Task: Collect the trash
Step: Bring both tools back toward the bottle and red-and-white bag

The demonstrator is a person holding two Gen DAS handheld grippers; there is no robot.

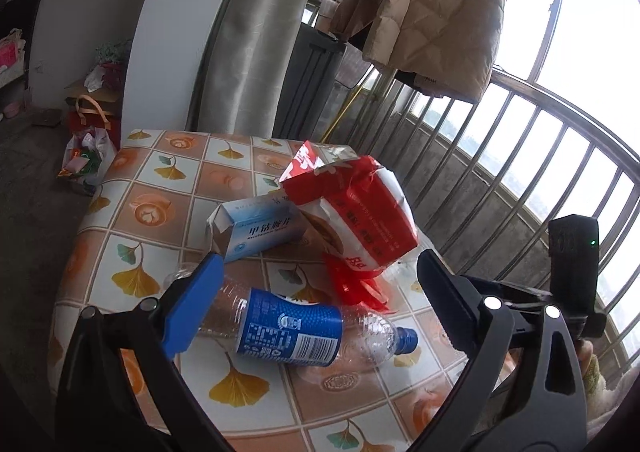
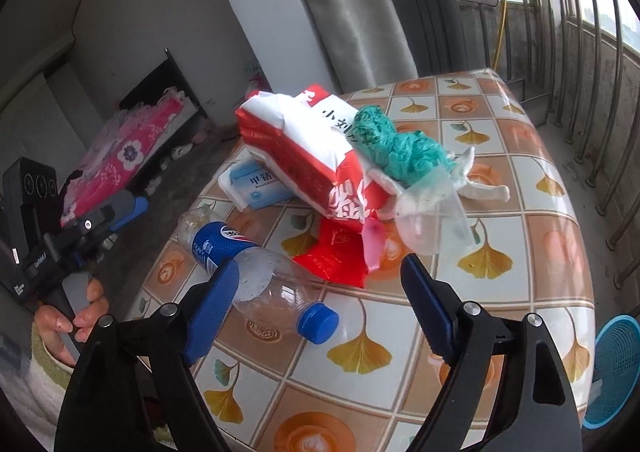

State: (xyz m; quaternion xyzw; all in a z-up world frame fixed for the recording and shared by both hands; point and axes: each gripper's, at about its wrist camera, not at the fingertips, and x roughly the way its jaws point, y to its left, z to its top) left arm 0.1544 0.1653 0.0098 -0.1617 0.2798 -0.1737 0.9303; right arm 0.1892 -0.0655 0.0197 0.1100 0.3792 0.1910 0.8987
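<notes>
Both the left gripper and the right gripper stood wide and held nothing above the table. An empty capped bottle lay nearest; farther lay a medicine box and a red-white bag, with a green wad at the bag's right side. A blue basket stood right of the table; what it held could not be told.

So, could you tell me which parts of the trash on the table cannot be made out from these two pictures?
- Plastic bottle: in the left wrist view its base sits behind the blue finger pad.
- Medicine box: in the right wrist view the red and white bag covers most of it.
- Green crumpled bag: hidden behind the red and white bag in the left wrist view.
- Blue basket: cut off by the right wrist view's edge; contents unseen.
</notes>
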